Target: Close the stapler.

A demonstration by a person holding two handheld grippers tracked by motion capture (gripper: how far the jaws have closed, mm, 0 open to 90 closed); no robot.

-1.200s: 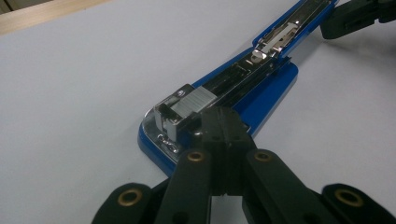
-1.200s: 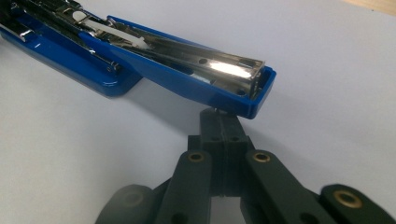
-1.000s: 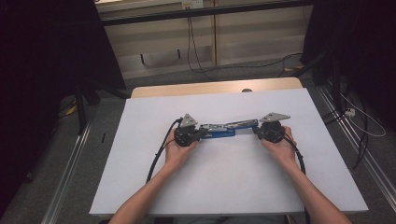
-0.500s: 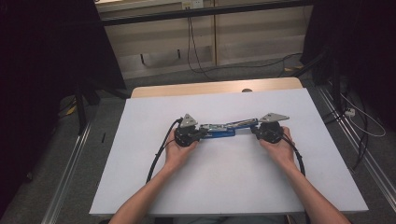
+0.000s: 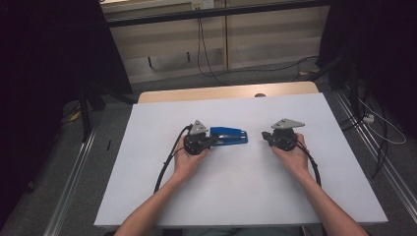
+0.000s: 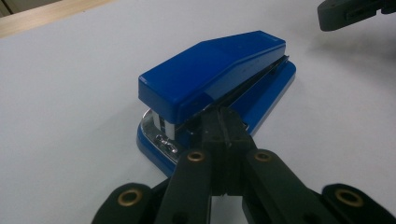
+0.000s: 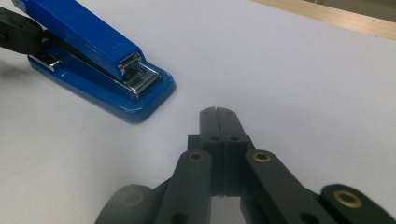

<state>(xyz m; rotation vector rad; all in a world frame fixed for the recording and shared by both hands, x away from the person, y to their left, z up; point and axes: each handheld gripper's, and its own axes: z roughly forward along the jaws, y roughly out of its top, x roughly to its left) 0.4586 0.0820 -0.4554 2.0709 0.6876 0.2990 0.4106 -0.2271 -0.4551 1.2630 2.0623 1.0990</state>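
Stapler point(image 5: 228, 135) lies mid-table, long axis running left to right between your grippers. Your left gripper point(image 6: 224, 128), jaws pressed together, touches its near end; your right gripper point(image 7: 217, 114), jaws also together and empty, sits apart from its far end.

A: The high view looks forward and down from above the person's side, taking in the whole white-covered table point(image 5: 236, 196) from some way off.

B: And the gripper views?

A: Both sit low and close over that surface, facing each other. They share the glossy blue plastic stapler point(image 6: 219, 79), seen from opposite ends; the high view shows it mid-table too.
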